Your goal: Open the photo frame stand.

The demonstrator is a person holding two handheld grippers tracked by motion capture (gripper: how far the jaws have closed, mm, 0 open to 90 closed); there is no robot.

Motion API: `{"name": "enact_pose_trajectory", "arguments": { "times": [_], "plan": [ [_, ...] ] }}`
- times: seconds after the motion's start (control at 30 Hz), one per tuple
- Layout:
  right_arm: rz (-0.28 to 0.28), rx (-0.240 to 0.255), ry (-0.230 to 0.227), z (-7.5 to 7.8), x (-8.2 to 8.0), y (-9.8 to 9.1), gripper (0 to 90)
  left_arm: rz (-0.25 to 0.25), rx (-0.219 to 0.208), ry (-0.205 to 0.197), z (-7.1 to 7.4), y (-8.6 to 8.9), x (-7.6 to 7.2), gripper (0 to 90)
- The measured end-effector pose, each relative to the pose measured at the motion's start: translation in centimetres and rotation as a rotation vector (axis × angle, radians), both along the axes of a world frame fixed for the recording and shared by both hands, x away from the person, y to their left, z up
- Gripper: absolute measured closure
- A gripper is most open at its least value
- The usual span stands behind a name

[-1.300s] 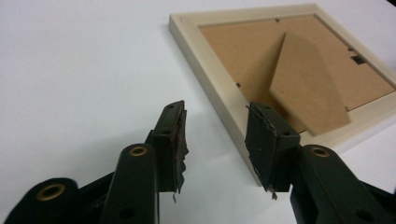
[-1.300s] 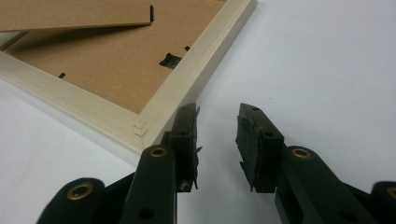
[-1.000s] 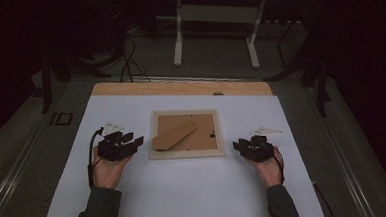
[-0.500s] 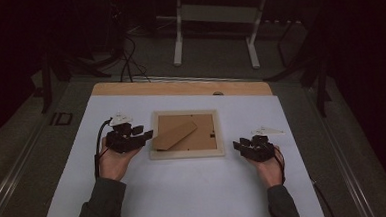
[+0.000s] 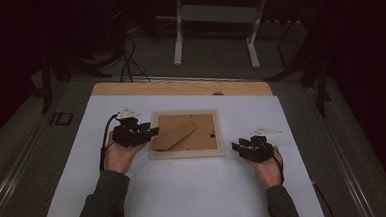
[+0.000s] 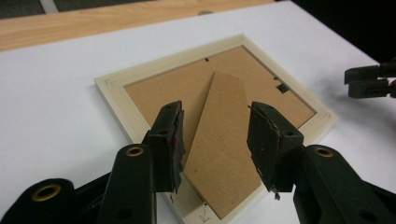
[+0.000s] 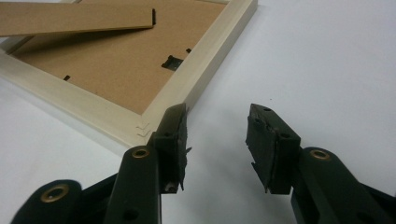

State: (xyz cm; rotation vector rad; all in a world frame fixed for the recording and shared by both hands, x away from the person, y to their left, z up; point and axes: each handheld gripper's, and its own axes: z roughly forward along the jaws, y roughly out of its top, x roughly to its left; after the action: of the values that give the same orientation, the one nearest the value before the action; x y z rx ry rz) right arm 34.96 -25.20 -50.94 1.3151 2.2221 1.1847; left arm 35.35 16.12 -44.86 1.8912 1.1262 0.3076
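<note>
Leftward in the high view, left gripper (image 5: 149,133) has slid right onto the picture frame (image 5: 186,152) at centre, jaws narrowing, astride its stand (image 6: 219,154) ungripped; right gripper (image 5: 238,147) widens, empty, beside the frame's corner.

A pale wooden picture frame (image 5: 186,133) is seen lying face down near the middle of a white table (image 5: 195,198), its brown backing board turned up and a cardboard stand (image 5: 175,133) resting at a slant across that board. The left claw (image 5: 152,132) is held at the frame's left edge, its tips reaching over the rim, while the right claw (image 5: 236,147) is held just beside the frame's near right corner; how wide either stands cannot be made out from above. A strip of bare wood (image 5: 180,87) is shown along the table's far edge, with a dim floor and a white stand (image 5: 214,27) behind it.
</note>
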Motion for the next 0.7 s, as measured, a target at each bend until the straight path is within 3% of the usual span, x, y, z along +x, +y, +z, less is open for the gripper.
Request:
{"name": "enact_pose_trajectory", "arguments": {
  "times": [0.3, 0.7],
  "plan": [
    [0.006, 0.0, -0.005, 0.2, -0.1, 0.1, 56.8, -0.026, -0.002, 0.032, -0.4, -0.7, 0.9, 58.0],
    [0.01, -0.006, 0.002, 0.1, -0.1, 0.1, 55.7, -0.039, 0.046, 0.061, -0.9, -1.5, 2.1, 57.3]
  ]
}}
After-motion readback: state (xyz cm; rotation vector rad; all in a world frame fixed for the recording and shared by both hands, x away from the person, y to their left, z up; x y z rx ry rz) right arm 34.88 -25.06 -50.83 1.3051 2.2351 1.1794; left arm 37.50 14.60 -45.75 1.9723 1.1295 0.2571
